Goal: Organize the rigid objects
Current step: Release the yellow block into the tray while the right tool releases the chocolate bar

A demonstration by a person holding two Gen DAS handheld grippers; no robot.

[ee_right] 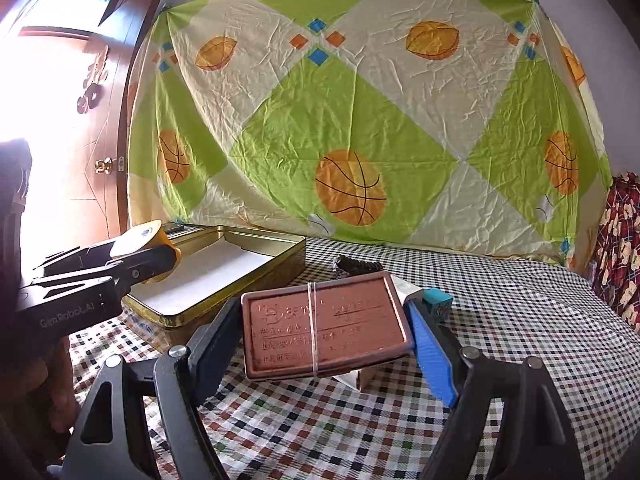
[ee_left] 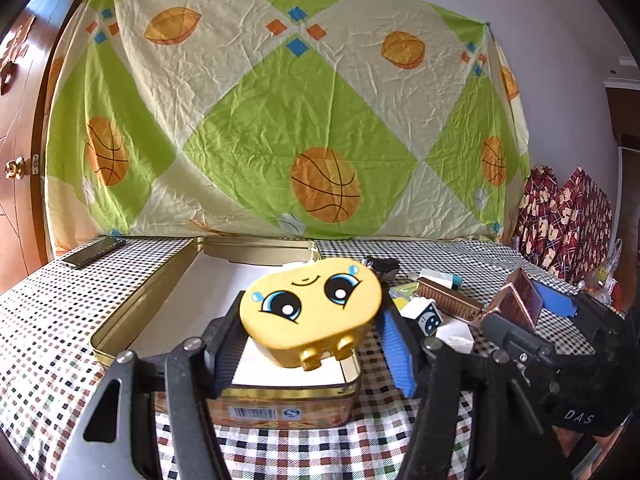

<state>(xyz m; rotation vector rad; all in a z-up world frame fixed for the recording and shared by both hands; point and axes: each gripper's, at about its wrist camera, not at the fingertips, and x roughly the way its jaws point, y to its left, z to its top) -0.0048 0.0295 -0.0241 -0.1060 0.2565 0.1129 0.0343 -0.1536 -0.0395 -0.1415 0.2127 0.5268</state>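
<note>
The gold tin [ee_left: 168,292] looks bare — the left gripper [ee_left: 316,344] pinches a yellow face box [ee_left: 312,312] over its near end, the right gripper [ee_right: 324,340] clamps a brown case [ee_right: 326,330] — small items [ee_left: 428,312] wait right.

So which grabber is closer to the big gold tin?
Left. The left gripper holds the yellow smiley box right over the gold tin. The right gripper holds the brown case beside the tin, off to its right.
</note>
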